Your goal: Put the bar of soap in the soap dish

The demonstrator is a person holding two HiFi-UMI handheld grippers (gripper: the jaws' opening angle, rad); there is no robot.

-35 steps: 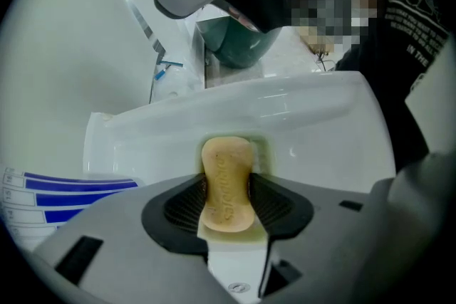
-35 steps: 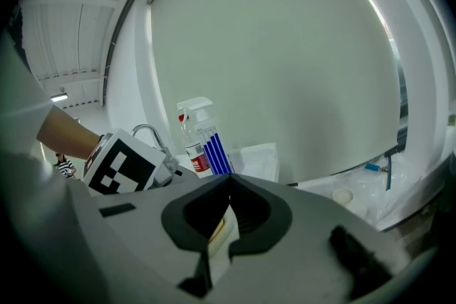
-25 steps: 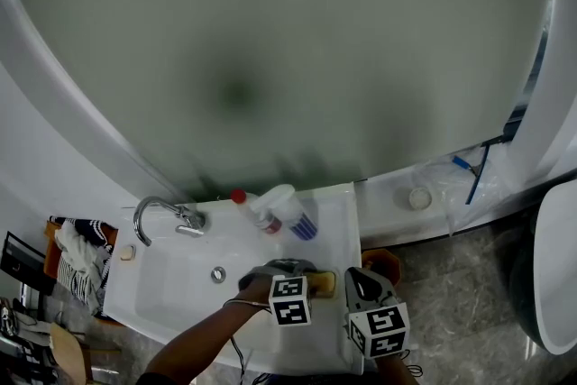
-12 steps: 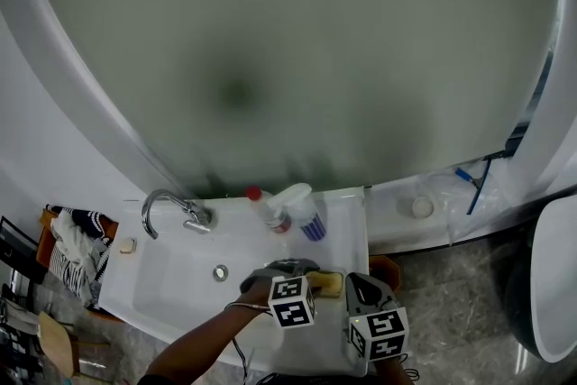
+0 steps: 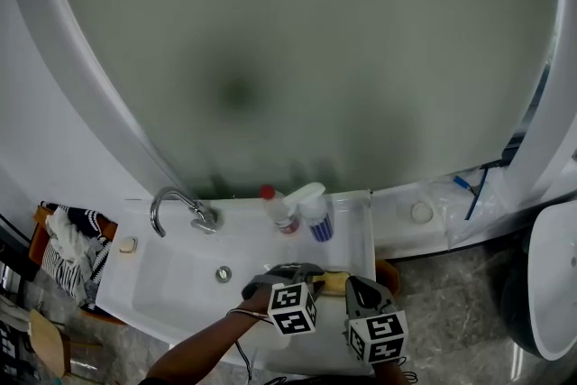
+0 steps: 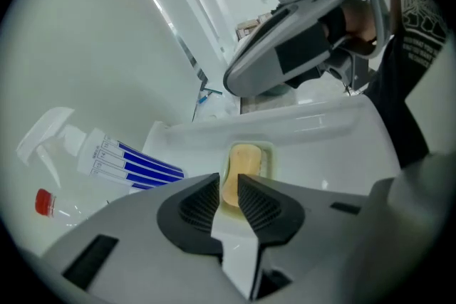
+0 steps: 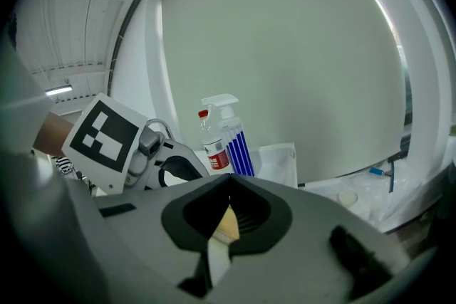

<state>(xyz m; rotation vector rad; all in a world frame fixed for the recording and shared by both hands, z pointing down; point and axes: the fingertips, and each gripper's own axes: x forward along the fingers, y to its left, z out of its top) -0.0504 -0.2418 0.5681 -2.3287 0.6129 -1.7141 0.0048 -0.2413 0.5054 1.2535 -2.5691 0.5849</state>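
Observation:
The yellow bar of soap (image 5: 332, 282) lies in the pale soap dish (image 6: 269, 153) on the right ledge of the white sink (image 5: 180, 279). In the left gripper view the soap (image 6: 242, 164) shows just beyond my left gripper (image 6: 228, 178). Its jaws have just been closing, keep a narrow gap and have nothing between them. From above, the left gripper (image 5: 306, 273) hovers at the soap's left end. My right gripper (image 5: 354, 284) stays right of the dish. In its own view the right gripper (image 7: 229, 181) has its tips together, empty.
A white spray bottle (image 5: 315, 210) and a red-capped bottle (image 5: 279, 212) stand at the sink's back edge, behind the dish. The faucet (image 5: 180, 207) is at the back left, the drain (image 5: 224, 274) mid-basin. A towel (image 5: 63, 248) lies left of the sink.
The left gripper has lifted a little off the soap, which stays lying in the dish. The right gripper has shifted slightly beside the dish.

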